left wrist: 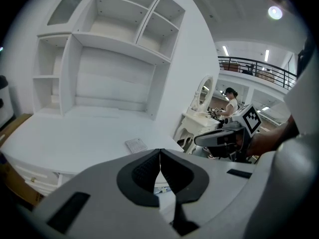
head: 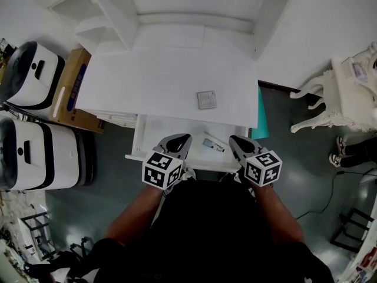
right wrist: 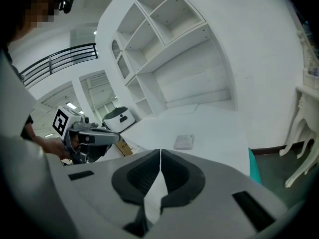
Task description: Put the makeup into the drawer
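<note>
A small square silver makeup compact lies flat on the white desk top; it also shows as the compact and the compact in the two gripper views. Below the desk's front edge, a white drawer stands pulled open, with a slim dark-tipped makeup stick lying inside. My left gripper hovers over the drawer's left part, jaws shut and empty. My right gripper is over the drawer's right end, also shut on nothing.
White hutch shelves rise at the desk's back. Two white rounded machines and a cardboard box stand at the left. A teal panel is beside the desk; an ornate white table and someone's feet are at the right.
</note>
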### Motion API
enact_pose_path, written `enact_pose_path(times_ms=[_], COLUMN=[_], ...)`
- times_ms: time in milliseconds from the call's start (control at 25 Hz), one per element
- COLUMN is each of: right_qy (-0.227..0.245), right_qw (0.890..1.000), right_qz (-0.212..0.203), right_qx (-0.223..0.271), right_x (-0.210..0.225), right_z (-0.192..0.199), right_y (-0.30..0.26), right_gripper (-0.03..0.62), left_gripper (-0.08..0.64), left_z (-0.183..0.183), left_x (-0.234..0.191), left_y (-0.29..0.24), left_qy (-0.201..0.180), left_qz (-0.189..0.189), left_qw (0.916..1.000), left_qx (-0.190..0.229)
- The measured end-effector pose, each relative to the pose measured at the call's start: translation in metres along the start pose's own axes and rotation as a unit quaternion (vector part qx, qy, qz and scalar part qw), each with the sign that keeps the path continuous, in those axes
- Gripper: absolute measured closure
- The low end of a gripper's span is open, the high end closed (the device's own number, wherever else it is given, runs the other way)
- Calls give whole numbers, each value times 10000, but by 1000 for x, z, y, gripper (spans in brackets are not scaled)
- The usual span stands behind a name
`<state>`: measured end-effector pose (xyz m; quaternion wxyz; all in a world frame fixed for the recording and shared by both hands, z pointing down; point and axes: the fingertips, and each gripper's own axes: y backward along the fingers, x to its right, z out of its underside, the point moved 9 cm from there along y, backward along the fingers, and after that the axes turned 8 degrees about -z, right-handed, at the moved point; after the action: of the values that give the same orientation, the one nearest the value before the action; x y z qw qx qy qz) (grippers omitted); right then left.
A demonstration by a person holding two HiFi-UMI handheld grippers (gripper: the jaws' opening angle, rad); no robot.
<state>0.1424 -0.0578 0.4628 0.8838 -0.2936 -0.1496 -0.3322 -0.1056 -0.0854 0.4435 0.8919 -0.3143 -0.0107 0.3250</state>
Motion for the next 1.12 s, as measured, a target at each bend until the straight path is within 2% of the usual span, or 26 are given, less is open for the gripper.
enact_pose_path(times_ms=[440, 760, 1000, 1120], right_qy=[135, 556, 609, 593], right_qw=[9997, 9963, 9905, 9878], right_qz=[49, 529, 1058, 1310], right_qx=[-186, -374, -627, -593], right_x=[3, 16, 38, 48], right_z=[1, -1, -1, -6], right_y=[-13, -66, -127, -155], right_gripper=[563, 551, 366, 307], left_gripper=[549, 549, 549, 549], left_z=[3, 18, 26, 30], left_x=[-5, -17, -30, -37], left_y=[1, 11, 23, 31], left_qy=[46, 221, 352, 425], left_qz=[-99, -311, -507, -621], left_qw=[9999, 9992, 9980, 9970], left_qx=[-54, -118, -140, -170])
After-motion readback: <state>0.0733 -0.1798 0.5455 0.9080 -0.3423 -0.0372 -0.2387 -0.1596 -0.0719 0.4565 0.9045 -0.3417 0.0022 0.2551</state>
